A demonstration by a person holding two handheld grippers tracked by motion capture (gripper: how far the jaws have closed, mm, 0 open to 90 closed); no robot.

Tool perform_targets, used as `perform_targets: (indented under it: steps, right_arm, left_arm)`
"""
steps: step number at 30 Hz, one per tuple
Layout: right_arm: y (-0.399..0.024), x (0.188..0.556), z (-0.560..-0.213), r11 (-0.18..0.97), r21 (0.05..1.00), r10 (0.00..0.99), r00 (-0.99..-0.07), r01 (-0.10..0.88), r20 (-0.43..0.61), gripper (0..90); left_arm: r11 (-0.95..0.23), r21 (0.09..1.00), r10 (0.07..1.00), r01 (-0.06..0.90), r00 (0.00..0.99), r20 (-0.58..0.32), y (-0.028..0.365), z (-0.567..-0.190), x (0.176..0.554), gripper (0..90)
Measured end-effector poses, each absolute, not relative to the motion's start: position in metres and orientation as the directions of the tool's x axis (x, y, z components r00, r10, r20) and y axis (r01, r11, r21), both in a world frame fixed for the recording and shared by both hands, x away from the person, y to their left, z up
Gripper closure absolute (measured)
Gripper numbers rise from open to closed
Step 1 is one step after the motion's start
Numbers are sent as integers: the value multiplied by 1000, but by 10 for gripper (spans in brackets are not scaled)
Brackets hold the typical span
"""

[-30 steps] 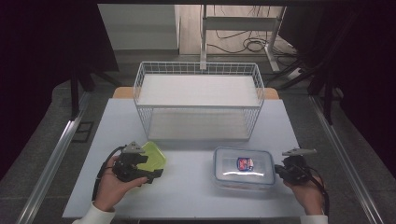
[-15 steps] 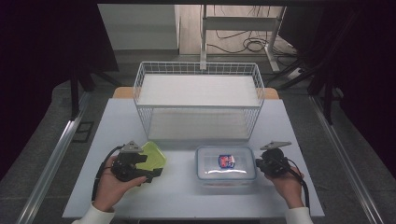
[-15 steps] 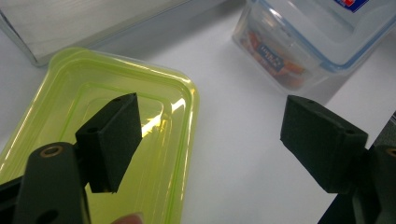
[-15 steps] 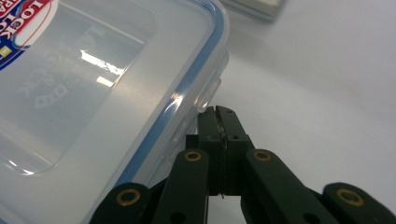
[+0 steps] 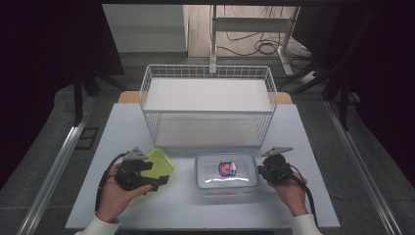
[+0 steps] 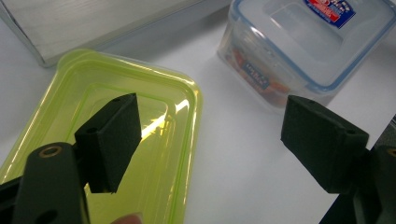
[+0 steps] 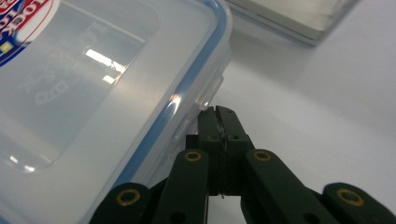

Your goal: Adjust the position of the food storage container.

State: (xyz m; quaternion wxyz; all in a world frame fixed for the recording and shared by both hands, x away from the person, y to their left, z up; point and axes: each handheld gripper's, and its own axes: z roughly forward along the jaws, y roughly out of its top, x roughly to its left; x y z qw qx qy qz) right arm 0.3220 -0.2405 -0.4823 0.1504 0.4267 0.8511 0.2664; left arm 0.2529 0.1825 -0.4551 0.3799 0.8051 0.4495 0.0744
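- The white table (image 5: pixel 293 132) carries a white wire basket (image 5: pixel 208 105) at the far side, with bare room in front of it.
- A clear rectangular plastic food box with a blue-sealed lid (image 5: pixel 226 172) lies in front of the basket, its long axis across the table, between both hands.
- A flat yellow-green translucent plastic lid (image 5: pixel 157 165) lies just to the left of the box, apart from it.
- The right gripper (image 7: pixel 218 113), jaws pressed together and empty, has its tips against the box's right end, at a lid latch.
- The left gripper (image 6: pixel 210 140), jaws wide apart, hovers over the green lid.
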Motion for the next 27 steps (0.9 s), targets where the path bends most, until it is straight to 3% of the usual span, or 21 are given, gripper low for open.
perform_targets:
  steps: [8, 17, 20, 21, 22, 23, 24, 25, 27]
  right_arm:
    - [-229, 320, -480, 518, 588, 787, -616, 621, -42, 890]
    - [-249, 303, -463, 451, 657, 792, -610, 604, 17, 873]
    - [-264, 296, -455, 383, 690, 800, -595, 614, 84, 824]
    - [-268, 296, -455, 366, 700, 796, -596, 614, 107, 765]
    - [-268, 296, -455, 366, 700, 796, -596, 614, 107, 765]
    - [-273, 296, -453, 312, 714, 794, -585, 626, 166, 542]
    - [-273, 296, -453, 312, 714, 794, -585, 626, 166, 542]
    - [-275, 297, -453, 267, 724, 791, -574, 636, 212, 385]
    - [-277, 297, -453, 236, 733, 780, -574, 638, 249, 311]
  left_arm:
    - [-306, 678, 785, 668, 580, -217, 185, -457, 251, 197]
    - [-247, 697, 795, 673, 552, -252, 182, -454, 247, 179]
    - [-230, 698, 796, 679, 543, -267, 180, -455, 247, 167]
    - [-221, 696, 796, 683, 539, -275, 178, -455, 247, 164]
    - [-221, 696, 796, 683, 539, -275, 178, -455, 247, 162]
    - [-210, 694, 790, 689, 538, -295, 177, -455, 246, 156]
    - [-210, 694, 790, 689, 538, -295, 177, -455, 246, 151]
    - [-206, 693, 787, 691, 537, -302, 176, -455, 246, 138]
    - [-185, 694, 793, 696, 522, -312, 172, -454, 245, 121]
